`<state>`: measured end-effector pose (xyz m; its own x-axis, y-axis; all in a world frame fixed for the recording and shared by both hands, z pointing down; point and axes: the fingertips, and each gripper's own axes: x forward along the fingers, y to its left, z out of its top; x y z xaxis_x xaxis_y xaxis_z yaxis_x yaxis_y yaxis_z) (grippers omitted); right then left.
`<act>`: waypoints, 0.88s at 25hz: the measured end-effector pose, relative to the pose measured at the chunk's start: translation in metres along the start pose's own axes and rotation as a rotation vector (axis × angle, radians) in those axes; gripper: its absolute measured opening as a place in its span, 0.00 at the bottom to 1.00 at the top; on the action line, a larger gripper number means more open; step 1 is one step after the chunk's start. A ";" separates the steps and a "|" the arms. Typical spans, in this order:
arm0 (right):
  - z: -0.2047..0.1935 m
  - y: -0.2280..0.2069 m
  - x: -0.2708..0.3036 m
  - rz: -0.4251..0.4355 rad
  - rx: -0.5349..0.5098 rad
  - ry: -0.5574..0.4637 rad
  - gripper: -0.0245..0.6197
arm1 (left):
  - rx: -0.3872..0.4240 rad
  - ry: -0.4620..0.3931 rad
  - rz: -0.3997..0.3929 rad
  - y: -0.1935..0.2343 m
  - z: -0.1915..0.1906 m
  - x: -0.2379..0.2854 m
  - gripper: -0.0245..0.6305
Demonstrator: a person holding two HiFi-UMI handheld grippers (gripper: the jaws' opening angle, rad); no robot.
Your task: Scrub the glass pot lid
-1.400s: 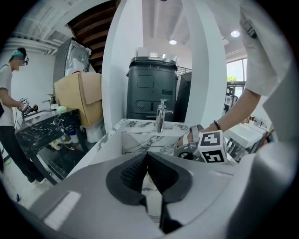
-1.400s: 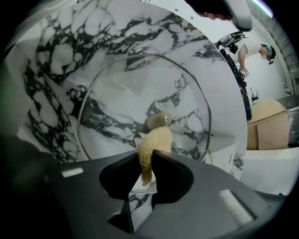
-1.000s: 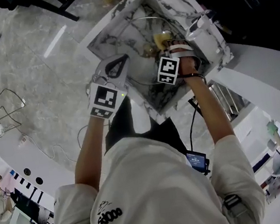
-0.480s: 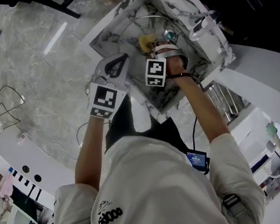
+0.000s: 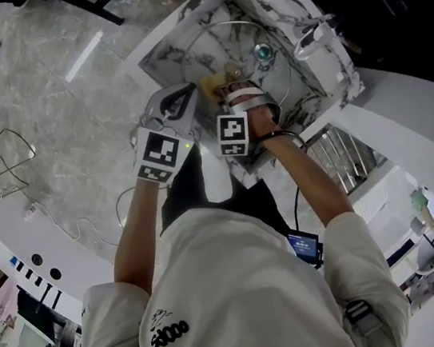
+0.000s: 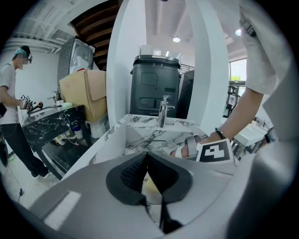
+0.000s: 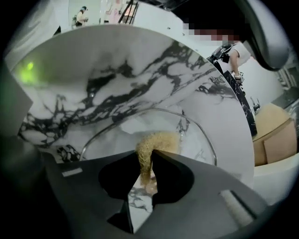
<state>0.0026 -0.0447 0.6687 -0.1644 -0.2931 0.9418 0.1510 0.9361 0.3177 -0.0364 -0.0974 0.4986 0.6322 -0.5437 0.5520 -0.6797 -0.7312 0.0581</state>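
Looking down, we see the lid sitting in the marble sink, its metal rim a ring against the veined stone. The faucet stands on the sink's far right rim.

Our right claw reaches into the sink from the near side, clenched on a tan scrubber. In the right gripper view the two jaws squeeze the scrubber between them. Its fuzzy end pokes past the tips and presses on the glass of the lid, inside the arc of the rim. The sink wall rises behind it.

Our left claw sits at the sink's near left edge, just beside the right one and at the lid's rim. In the left gripper view its jaws are drawn together, and a thin curved edge of the lid shows in the slit under them. We read the claw as gripping the lid by its rim.

Past the jaws we see the right hand with its marker cube down in the sink, and the faucet upright at the far rim. Farther off stand a dark bin, a box and a person at a dark surface.
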 end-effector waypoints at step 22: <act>0.041 0.015 -0.053 0.597 0.586 -0.454 0.13 | 0.005 -0.038 0.003 -0.006 0.012 -0.020 0.05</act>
<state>-0.0266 -0.0071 0.6194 -0.5998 0.2535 0.7589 -0.1601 0.8913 -0.4242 -0.0408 -0.0874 0.4778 0.6438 -0.5614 0.5200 -0.6801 -0.7313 0.0525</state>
